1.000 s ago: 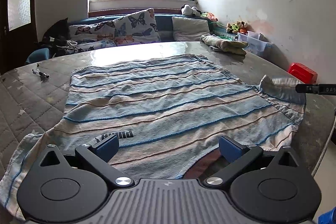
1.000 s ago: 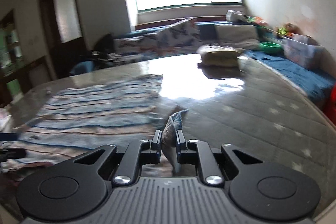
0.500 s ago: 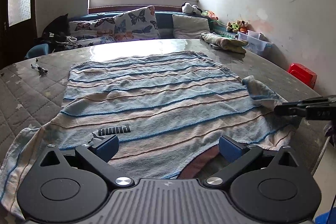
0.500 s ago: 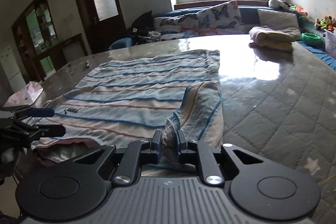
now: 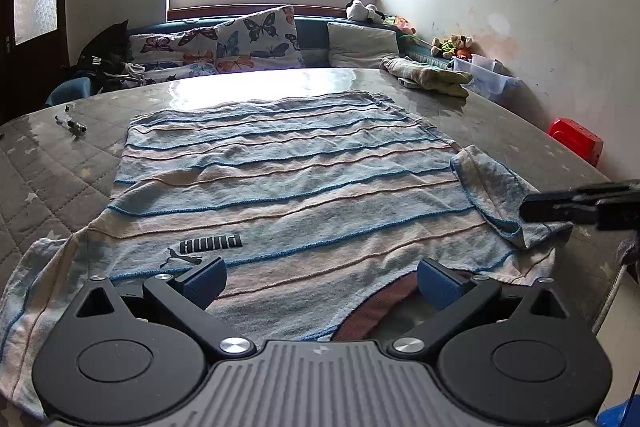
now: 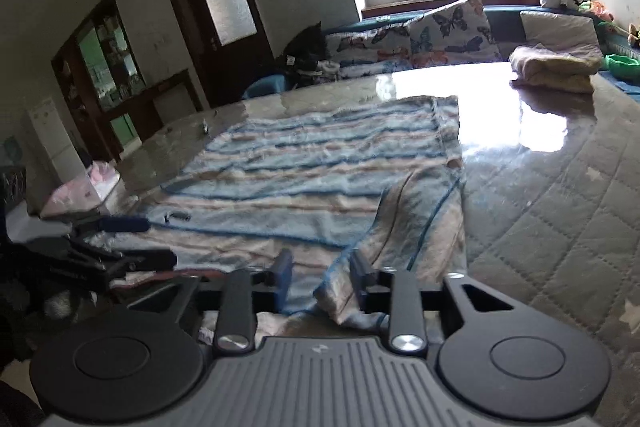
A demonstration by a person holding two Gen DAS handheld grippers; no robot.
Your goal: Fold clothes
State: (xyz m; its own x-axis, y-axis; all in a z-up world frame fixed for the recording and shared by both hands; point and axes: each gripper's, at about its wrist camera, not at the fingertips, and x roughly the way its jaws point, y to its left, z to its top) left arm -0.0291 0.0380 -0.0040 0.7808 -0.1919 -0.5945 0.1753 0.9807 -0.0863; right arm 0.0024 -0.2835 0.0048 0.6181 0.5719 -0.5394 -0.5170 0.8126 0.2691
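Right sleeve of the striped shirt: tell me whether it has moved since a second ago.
Yes. The right sleeve has been carried inward and now lies folded over the shirt body, farther from the red box.

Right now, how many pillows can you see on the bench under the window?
3, maybe more hidden: a low butterfly pillow at left, a taller butterfly pillow leaning in the middle, and a plain pale pillow at right, all behind the table.

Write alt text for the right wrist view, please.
A striped shirt lies flat on a quilted table, its sleeve folded inward. The right tool is opening, with the sleeve's edge between its jaws. The left tool is at the left.
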